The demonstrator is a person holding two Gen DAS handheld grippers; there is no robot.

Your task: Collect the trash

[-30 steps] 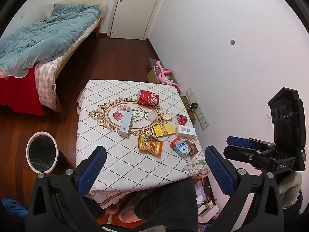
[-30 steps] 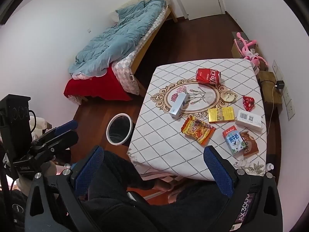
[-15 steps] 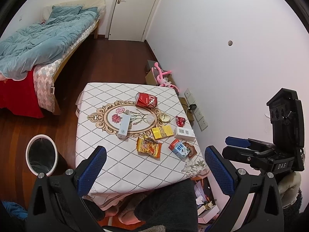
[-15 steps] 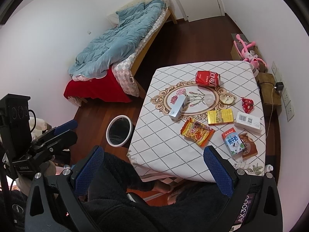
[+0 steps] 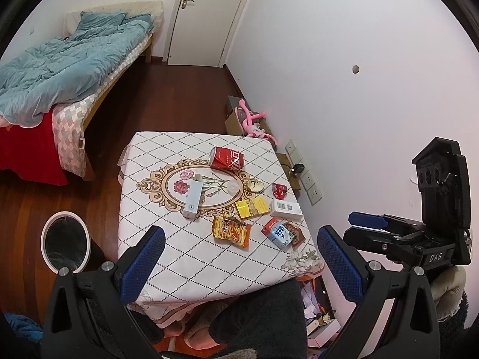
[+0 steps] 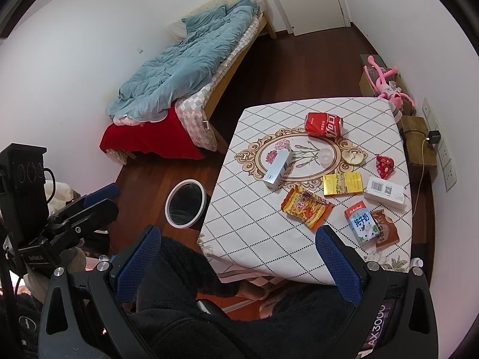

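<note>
Trash lies on a small table with a diamond-patterned cloth [image 5: 167,257] [image 6: 254,233]: a crushed red can [image 5: 226,157] [image 6: 323,124], a pale blue box [image 5: 193,199] [image 6: 277,169], an orange snack bag [image 5: 230,232] [image 6: 306,207], a yellow packet [image 5: 251,207] [image 6: 343,184], a white box [image 5: 286,209] [image 6: 385,194], a milk carton [image 5: 277,234] [image 6: 361,223] and a red wrapper [image 5: 279,191] [image 6: 384,166]. A white-rimmed bin [image 5: 66,240] [image 6: 185,203] stands on the floor left of the table. My left gripper [image 5: 239,257] and right gripper [image 6: 238,257] are both open and empty, high above the table's near edge.
A bed with a blue duvet [image 5: 60,65] [image 6: 191,68] stands at the far left. A door [image 5: 206,15] is at the back. A cardboard box with a pink toy [image 5: 251,119] [image 6: 386,83] sits by the right wall. My dark-clothed lap [image 6: 209,314] fills the foreground.
Both grippers have drawn back and up a little from the table, so the table looks smaller. Nothing on the table has moved.
</note>
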